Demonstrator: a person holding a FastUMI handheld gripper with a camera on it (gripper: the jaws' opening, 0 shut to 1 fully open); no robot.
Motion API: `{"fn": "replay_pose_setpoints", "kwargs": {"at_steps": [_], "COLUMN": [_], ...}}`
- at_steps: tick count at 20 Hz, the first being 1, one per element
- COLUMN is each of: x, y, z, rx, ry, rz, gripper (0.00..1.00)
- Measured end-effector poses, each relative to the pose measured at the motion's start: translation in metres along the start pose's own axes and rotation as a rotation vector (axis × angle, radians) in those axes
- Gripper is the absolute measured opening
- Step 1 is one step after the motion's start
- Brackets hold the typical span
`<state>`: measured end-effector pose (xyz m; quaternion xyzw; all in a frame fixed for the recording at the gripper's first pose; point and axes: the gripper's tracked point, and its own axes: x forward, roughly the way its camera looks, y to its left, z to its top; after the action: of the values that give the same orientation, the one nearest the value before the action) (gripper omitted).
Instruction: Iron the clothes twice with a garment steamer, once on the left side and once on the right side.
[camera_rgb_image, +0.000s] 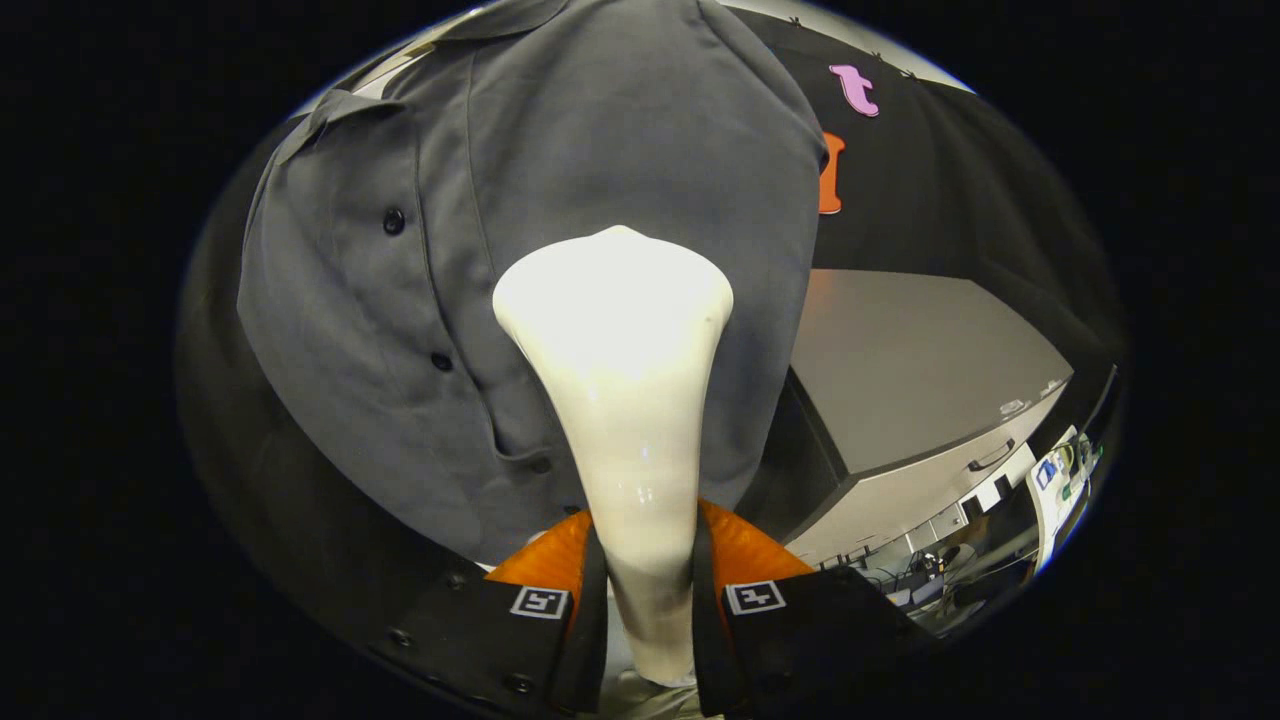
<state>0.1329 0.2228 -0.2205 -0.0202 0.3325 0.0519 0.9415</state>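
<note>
Tool (648, 560) clamped on steamer (620, 400) handle — head against grey shirt (400, 330).

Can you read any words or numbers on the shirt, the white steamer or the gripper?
None can be read.
Grey shirt: buttons, no words.
White steamer, clamped between both fingers: no print.
Gripper: square black-and-white marker patterns, not words.
Items by the grey cabinet: too small and blurred to read.

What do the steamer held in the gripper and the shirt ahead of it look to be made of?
Steamer: glossy cream plastic by its look, smooth with bright highlights; the gripper is shut on its neck. Shirt: matte grey woven cloth, probably cotton or a blend, with soft folds, stitched seams and dark buttons.
</note>
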Motion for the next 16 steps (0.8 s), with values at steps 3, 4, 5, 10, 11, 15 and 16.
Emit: {"fn": "replay_pose_setpoints", "kwargs": {"at_steps": [3, 4, 5, 10, 11, 15, 16], "x": [0.009, 0.012, 0.014, 0.027, 0.029, 0.040, 0.042], "y": [-0.002, -0.003, -0.004, -0.009, -0.010, -0.012, -0.013], "z": [-0.013, -0.020, -0.025, -0.056, -0.060, -0.080, -0.087], "rx": [-0.008, -0.011, -0.013, -0.026, -0.030, -0.038, -0.041], "ry": [0.031, 0.044, 0.058, 0.113, 0.122, 0.159, 0.171], "rz": [-0.007, -0.008, -0.009, -0.008, -0.011, -0.015, -0.016], "gripper": [0.43, 0.43, 0.43, 0.43, 0.43, 0.43, 0.43]}}
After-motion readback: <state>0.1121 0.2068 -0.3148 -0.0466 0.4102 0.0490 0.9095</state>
